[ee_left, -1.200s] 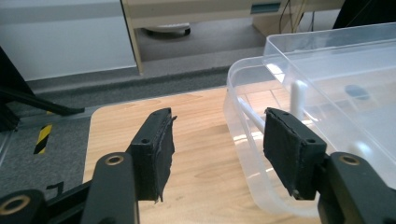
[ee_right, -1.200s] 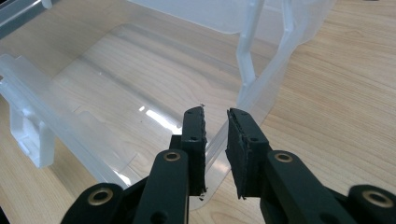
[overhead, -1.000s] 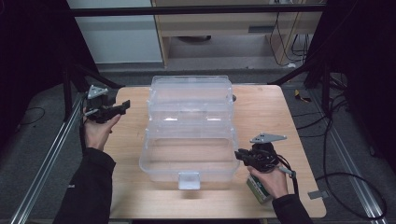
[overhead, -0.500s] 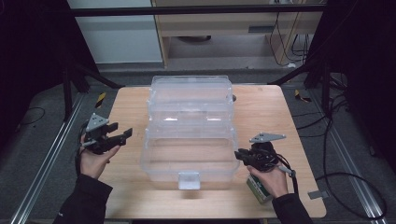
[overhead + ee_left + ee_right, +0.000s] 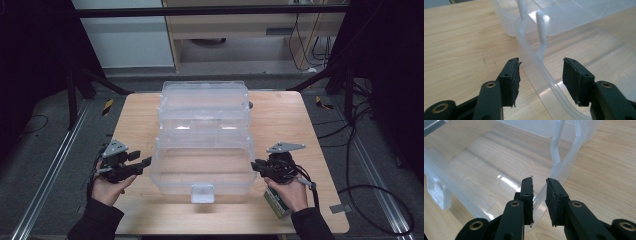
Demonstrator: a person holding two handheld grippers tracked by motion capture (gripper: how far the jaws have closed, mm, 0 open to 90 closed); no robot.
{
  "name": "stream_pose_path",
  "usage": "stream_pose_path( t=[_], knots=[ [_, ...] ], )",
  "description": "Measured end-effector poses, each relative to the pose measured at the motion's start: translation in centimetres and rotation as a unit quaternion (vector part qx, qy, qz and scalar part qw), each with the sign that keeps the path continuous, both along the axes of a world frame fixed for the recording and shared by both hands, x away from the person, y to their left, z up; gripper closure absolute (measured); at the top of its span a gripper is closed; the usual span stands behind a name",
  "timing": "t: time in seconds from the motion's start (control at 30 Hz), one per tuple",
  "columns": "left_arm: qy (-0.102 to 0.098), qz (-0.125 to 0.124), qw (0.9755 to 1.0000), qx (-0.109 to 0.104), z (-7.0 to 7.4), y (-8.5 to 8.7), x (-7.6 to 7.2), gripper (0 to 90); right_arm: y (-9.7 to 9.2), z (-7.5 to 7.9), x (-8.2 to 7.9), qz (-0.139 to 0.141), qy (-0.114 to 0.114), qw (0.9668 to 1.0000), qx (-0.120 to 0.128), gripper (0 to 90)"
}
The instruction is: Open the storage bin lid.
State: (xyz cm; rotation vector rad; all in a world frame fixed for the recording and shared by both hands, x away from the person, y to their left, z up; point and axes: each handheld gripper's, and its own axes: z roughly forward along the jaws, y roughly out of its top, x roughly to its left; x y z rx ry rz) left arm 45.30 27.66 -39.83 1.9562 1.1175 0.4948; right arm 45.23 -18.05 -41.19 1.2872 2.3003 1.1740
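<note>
We hold the clear box point(image 5: 202, 165) in the middle of the bench point(image 5: 135, 115) with our right tool point(image 5: 260, 166) pinching its right rim, while our left tool point(image 5: 142, 163), jaws just closing around the left rim, must squeeze next.

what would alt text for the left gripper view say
Two black tongs straddle the clear rim of a transparent plastic box, a gap on either side, not yet pinching it. The box sits on a light wooden table.
</note>
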Motion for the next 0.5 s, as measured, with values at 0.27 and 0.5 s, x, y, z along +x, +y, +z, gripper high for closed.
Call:
stream_pose_path(
  t=[0.27,0.5],
  knots=[
    [0.023,-0.008,0.9993,0.026,-1.7,-1.5,0.1,61.7,0.1,0.0,-0.1,-0.001,0.0,1.0,-0.003,76.1],
    [0.03,-0.007,0.9992,0.027,-1.7,-1.8,0.1,67.4,0.2,0.0,0.0,0.001,-0.006,0.9999,-0.01,75.7]
  ],
)
